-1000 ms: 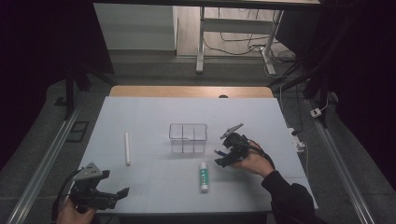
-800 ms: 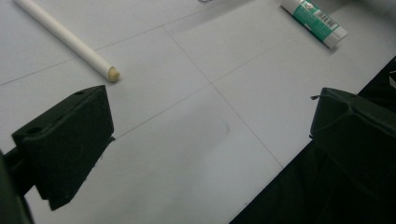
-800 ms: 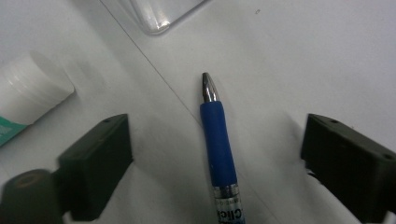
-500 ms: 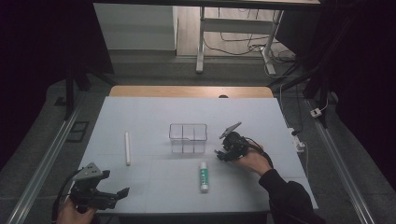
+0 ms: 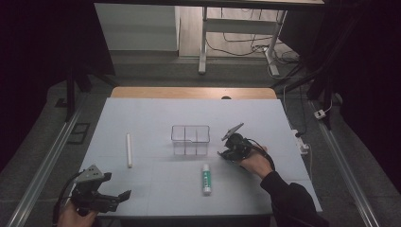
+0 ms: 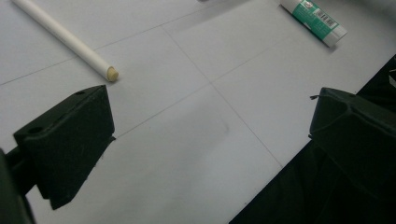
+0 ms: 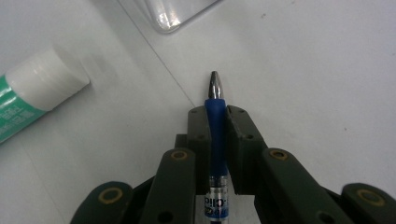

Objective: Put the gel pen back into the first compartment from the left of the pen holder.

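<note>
Blue rubber and a silver metal tip mark the pen (image 7: 215,122) that sits clamped between the fingers (image 7: 199,140) of the right gripper (image 7: 215,116). Those fingers have just been closing, and their pads now press on the pen's blue grip from both sides, with the tip poking out past them just above the pale tabletop (image 7: 303,70). In the high view the right gripper (image 5: 226,152) sits low over the tabletop (image 5: 142,113), just right of a clear plastic organiser box (image 5: 190,139) with compartments, whose corner also shows near the pen's tip (image 7: 173,14). A green-and-white glue stick (image 5: 206,178) lies on the tabletop near the gripper, on the person's side of the box; its white cap (image 7: 49,77) lies off to one side of the pen.

Well apart, at the near left corner of the tabletop, the left gripper (image 5: 118,197) is held with its fingers (image 6: 70,140) spread wide and nothing between them. Ahead of it lies a white stick (image 6: 65,39) with a tan end, and farther off the glue stick (image 6: 314,19).
</note>
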A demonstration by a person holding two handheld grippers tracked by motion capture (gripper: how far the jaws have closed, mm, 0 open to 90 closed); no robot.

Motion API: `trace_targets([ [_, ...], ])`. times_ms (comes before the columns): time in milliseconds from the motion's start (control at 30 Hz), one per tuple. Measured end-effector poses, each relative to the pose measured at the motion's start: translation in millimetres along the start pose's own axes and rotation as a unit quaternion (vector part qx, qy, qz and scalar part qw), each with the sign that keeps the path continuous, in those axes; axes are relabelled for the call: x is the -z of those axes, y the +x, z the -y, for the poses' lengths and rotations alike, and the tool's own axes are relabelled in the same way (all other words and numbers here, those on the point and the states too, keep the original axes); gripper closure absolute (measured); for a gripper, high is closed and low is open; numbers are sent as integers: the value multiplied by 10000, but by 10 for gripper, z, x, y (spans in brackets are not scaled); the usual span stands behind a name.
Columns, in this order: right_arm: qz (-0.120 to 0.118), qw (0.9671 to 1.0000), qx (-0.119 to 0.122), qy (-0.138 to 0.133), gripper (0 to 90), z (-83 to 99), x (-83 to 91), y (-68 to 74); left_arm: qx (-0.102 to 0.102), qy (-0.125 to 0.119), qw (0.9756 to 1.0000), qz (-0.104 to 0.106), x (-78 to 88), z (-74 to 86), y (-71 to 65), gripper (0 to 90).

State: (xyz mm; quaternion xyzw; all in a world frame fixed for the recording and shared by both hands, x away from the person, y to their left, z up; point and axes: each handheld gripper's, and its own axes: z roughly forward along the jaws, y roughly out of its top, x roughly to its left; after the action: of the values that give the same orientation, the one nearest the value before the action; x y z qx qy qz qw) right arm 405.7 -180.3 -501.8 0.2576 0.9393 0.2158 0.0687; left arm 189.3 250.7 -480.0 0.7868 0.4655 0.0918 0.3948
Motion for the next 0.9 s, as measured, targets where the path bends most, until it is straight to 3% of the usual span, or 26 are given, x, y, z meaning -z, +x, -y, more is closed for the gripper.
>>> trace_targets([
  [333,26,9984,5,-572,802,-16,171,7,-3,-4,10000,9,1,1,1,2],
  [500,63,9953,-87,-963,803,-32,286,2,-14,-5,10000,24,2,1,1,4],
  [800,49,9902,-286,-1367,802,-53,434,4,-6,4,10000,31,-1,0,2,6],
  [900,28,9870,-312,-1575,802,-66,493,15,1,-4,10000,38,1,1,4,6],
])
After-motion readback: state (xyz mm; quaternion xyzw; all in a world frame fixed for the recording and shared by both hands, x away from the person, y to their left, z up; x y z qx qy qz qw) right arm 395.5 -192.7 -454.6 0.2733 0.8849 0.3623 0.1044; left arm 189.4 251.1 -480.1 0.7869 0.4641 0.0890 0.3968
